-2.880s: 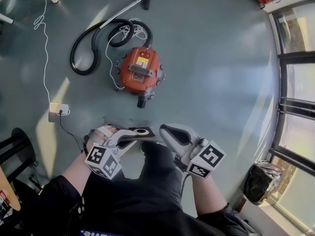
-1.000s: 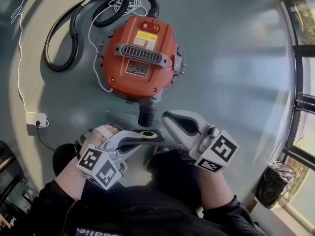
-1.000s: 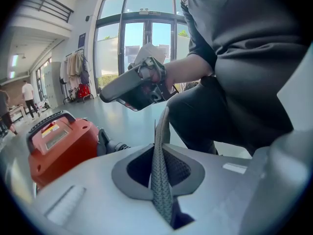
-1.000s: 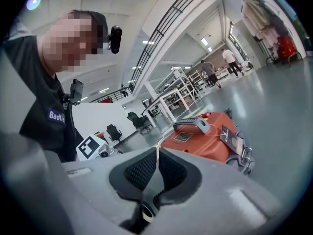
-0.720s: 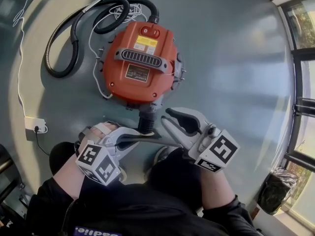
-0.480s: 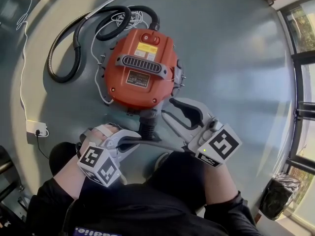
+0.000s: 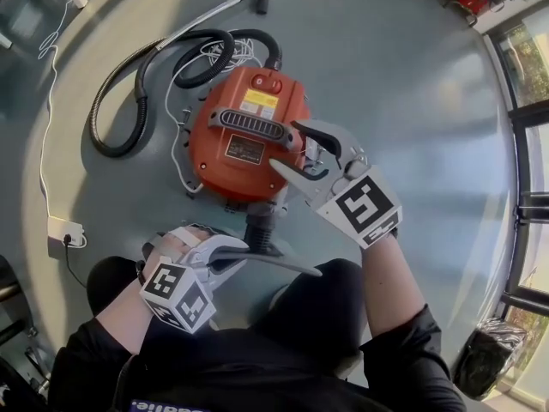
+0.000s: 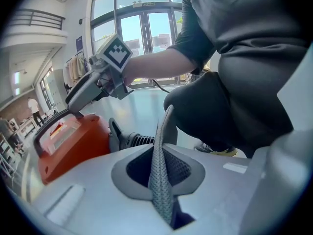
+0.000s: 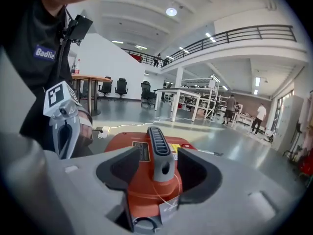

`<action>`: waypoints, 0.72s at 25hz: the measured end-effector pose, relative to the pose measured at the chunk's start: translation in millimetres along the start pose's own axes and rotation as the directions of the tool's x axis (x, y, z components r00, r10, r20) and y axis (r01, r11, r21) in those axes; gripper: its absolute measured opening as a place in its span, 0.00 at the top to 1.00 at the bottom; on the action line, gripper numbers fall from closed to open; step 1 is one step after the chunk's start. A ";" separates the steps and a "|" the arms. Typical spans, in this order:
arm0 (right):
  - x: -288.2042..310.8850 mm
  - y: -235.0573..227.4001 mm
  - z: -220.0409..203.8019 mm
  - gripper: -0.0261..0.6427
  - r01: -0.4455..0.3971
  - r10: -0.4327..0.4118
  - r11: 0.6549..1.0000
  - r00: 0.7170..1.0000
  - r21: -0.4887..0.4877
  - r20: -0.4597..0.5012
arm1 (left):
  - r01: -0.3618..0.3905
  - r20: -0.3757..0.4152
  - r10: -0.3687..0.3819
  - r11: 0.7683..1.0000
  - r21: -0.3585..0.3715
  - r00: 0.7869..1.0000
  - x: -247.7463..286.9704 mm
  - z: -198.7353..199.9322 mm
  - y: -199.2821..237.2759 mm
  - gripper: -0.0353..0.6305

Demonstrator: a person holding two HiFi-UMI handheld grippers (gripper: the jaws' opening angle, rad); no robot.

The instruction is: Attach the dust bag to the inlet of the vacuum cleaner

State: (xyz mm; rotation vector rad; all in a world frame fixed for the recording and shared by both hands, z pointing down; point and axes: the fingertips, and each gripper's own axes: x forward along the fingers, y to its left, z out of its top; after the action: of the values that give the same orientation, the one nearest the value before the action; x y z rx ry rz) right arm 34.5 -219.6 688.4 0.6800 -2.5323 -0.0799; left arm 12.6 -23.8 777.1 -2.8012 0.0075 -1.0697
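The orange vacuum cleaner [image 7: 244,136] stands on the floor, its black ribbed inlet [image 7: 257,223] pointing toward me. My left gripper [image 7: 242,251] is shut on the dust bag [image 7: 287,263], a flat dark sheet of grey mesh [image 8: 161,175]. The bag's near end lies at the inlet's mouth; whether it is seated there I cannot tell. My right gripper [image 7: 287,146] hovers over the vacuum's top. Its jaws have just been opening and stand wide on either side of the grey carry handle [image 9: 157,153] without pressing on it.
A black hose [image 7: 163,67] coils behind the vacuum, with a white cable [image 7: 50,101] running to a floor socket [image 7: 66,228]. My knees crouch just below the inlet. Window frames [image 7: 523,204] line the right side.
The right gripper has swung away from the bag, rolled, and moved up over the vacuum's handle, with its jaws opening. The left gripper has brought the bag up to the inlet.
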 end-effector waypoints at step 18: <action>22.8 -10.8 -10.8 0.74 -0.087 0.088 0.995 0.996 -0.039 0.026 | -0.048 -0.030 0.047 0.998 -0.030 0.998 -5.5 -1.3 5.6 0.87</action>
State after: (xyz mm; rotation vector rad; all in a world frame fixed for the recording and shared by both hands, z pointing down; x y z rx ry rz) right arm 27.8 -239.2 706.3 0.5558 -2.5763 -0.1074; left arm 7.9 -29.2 773.6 -2.7969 0.0938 -1.1092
